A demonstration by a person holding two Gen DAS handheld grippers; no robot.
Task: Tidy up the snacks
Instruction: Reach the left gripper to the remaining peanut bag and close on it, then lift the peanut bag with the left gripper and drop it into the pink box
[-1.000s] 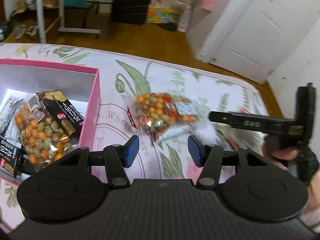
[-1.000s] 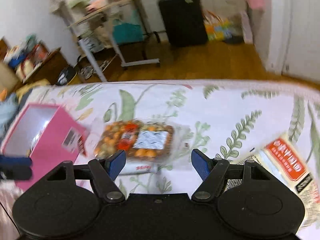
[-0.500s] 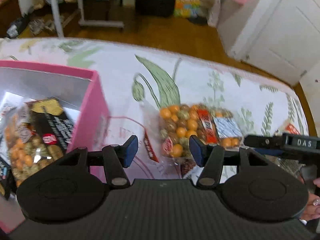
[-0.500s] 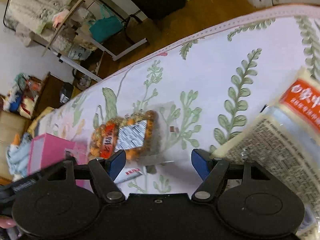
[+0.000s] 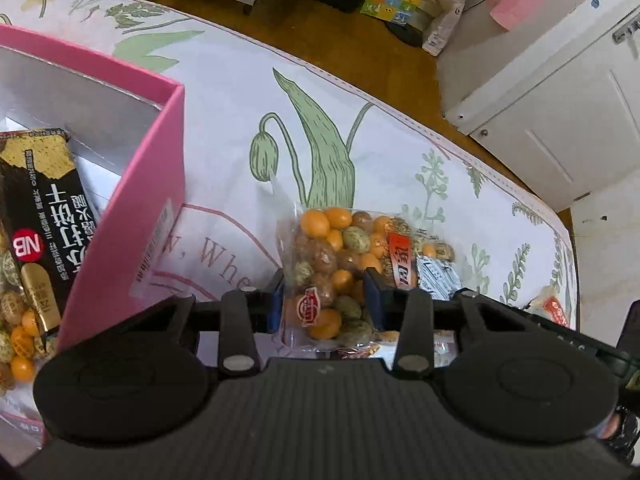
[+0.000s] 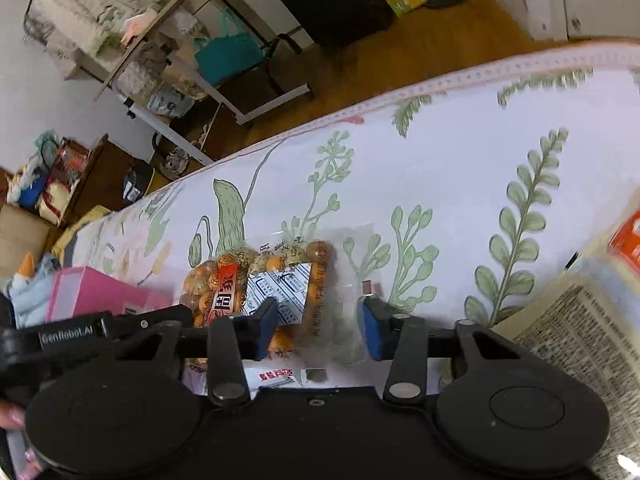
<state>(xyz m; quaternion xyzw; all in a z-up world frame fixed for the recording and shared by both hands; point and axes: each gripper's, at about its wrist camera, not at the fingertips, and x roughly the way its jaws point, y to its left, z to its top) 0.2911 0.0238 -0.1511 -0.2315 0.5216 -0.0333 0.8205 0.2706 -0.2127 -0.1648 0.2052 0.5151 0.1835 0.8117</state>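
Observation:
A clear bag of orange and green coated nuts (image 5: 340, 264) lies on the floral cloth right of the pink box (image 5: 132, 216). My left gripper (image 5: 324, 300) is open, its fingers on either side of the bag's near end. The bag also shows in the right wrist view (image 6: 256, 276). My right gripper (image 6: 316, 330) is open just above the bag's near right corner. The pink box holds a black biscuit pack (image 5: 44, 216) and another nut bag (image 5: 16, 332).
A large snack bag with an orange label (image 6: 584, 344) lies at the right, also seen past the right gripper in the left wrist view (image 5: 554, 310). A flat white packet (image 6: 276, 376) lies under the nut bag. The table's far edge drops to a wooden floor.
My left gripper has moved forward and down so its fingers now straddle the nut bag. My right gripper has come closer to the same bag from the right.

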